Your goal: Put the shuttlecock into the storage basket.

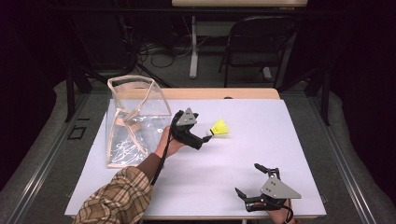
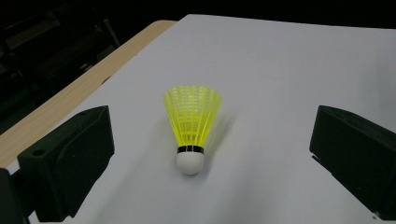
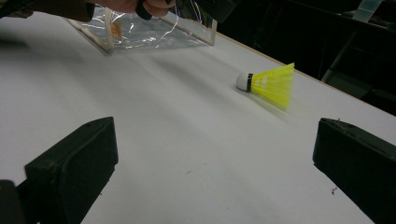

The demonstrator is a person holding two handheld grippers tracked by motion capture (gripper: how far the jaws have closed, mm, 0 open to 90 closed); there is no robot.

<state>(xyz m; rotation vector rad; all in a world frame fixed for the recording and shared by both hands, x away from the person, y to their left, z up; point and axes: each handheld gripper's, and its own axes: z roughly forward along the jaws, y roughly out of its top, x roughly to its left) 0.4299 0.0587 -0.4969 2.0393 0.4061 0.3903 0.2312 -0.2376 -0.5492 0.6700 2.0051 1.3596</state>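
1. Shuttlecock (image 1: 219,128): yellow plastic skirt, white rounded cork with a black band. It lies on its side on the white counter (image 1: 261,154), with nothing gripping it. This item serves as the landmark for all the places below.
2. Left tongs (image 1: 205,138): held in the person's left hand (image 1: 167,142), just beside the shuttlecock on its cork side. In the left gripper view the two black jaws stand wide apart, one on either side of the shuttlecock (image 2: 191,123), touching neither skirt nor cork; the cork points toward the camera.
3. Right tongs (image 1: 250,179): well apart from the shuttlecock, at the near edge of the counter. The jaws are spread wide and hold nothing. In the right gripper view the shuttlecock (image 3: 268,83) lies farther off, between the lines of the two jaws, cork to the left.
4. Clear plastic bag (image 1: 135,119): transparent with beige trim, standing open-topped on the counter, beyond the left tongs from the shuttlecock and not touching it.
5. Plaid sleeve (image 1: 116,198): on the left forearm, well apart from the shuttlecock, toward the near edge.
6. Folding chair (image 1: 254,44): on the floor behind the counter, far from the shuttlecock.
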